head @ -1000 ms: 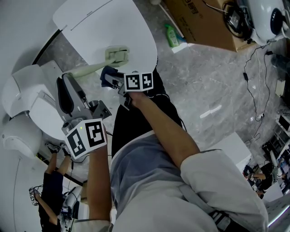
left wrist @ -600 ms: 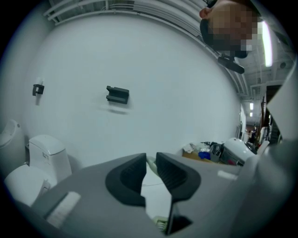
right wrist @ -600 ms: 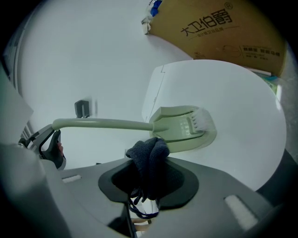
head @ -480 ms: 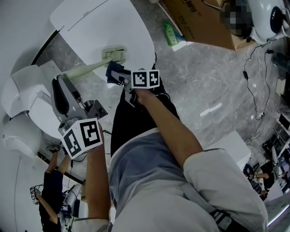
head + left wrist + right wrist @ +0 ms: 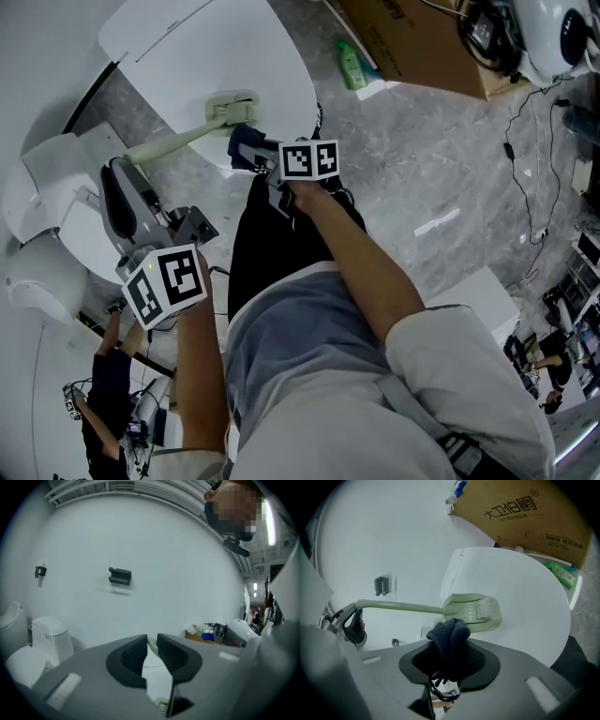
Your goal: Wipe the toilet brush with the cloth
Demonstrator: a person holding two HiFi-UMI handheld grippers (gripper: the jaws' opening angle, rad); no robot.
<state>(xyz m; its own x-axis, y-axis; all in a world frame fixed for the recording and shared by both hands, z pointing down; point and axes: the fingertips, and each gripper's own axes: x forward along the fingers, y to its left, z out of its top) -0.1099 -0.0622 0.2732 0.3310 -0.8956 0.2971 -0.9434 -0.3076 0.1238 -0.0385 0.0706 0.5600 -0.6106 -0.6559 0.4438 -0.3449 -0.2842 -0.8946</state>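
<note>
A white toilet point(image 5: 187, 66) with its lid down stands close to the wall, and more white toilets point(image 5: 42, 202) sit off to one side. Past it a cardboard box point(image 5: 412, 42) rests on the grey marbled floor point(image 5: 422, 169), with a green bottle point(image 5: 352, 67) just beside the box. Black cables point(image 5: 521, 159) trail across the floor. A dark bracket point(image 5: 120, 576) is fixed on the white wall point(image 5: 164, 550).
</note>
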